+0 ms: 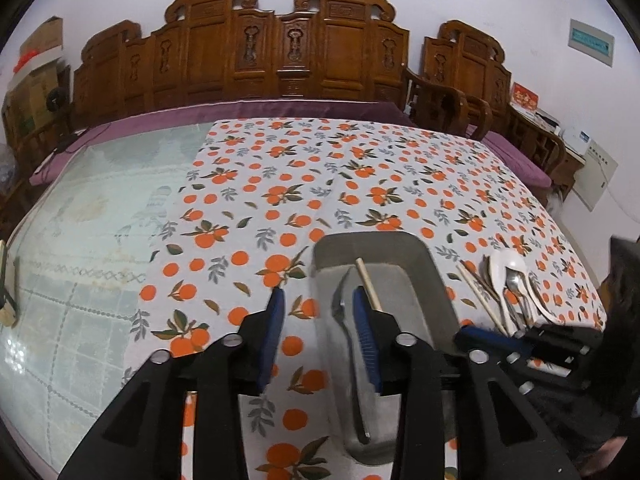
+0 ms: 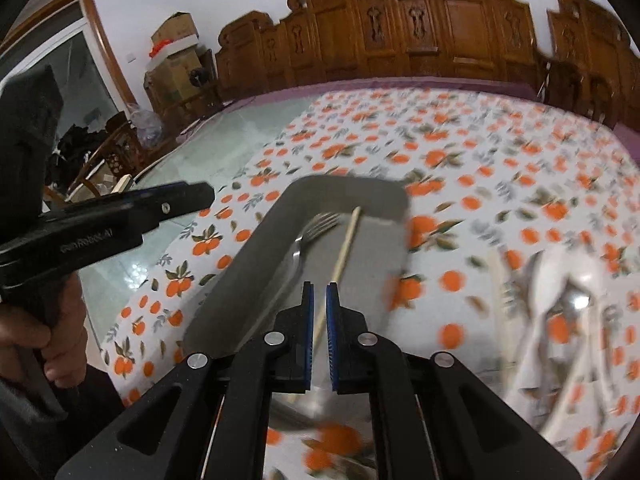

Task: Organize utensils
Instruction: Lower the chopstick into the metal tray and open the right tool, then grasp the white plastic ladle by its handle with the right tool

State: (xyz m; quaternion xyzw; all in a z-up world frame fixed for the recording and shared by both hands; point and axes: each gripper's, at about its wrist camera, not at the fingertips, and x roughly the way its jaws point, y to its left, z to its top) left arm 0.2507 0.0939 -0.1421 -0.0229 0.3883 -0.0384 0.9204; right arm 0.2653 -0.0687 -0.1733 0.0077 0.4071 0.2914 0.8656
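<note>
A: What do we see of our left gripper [image 1: 316, 308]?

B: Its blue pads stand partly apart with nothing clamped between them. One pad hangs over the orange-print tablecloth [image 1: 280, 184], the other over the grey tray [image 1: 424, 264]. The fork [image 1: 348, 344] lies in the tray just beside the right-hand pad, and we cannot tell whether pad and fork touch; the pads do not pinch it.

A: And our right gripper [image 2: 319, 296]?

B: Nearly closed, only a narrow slit between the blue pads. A single chopstick [image 2: 347, 240] lies in the tray and its line passes under that slit. We cannot say for certain whether the pads bite on it or merely hover above it; the stick's far end rests flat on the tray floor.

A: Where are the utensils?

B: Two are in the tray: the fork, tines toward the far wall, and the chopstick alongside it, near but apart. The rest sit in a heap on the cloth to the right of the tray: a white spoon [image 1: 506, 268], metal spoons [image 1: 516, 284] and another chopstick [image 1: 480, 300] at the heap's left edge. In the right wrist view that heap is blurred.

A: Anything else of ours?

B: A hand [image 2: 52, 344] grips the left tool's handle at the left edge of the right wrist view.
</note>
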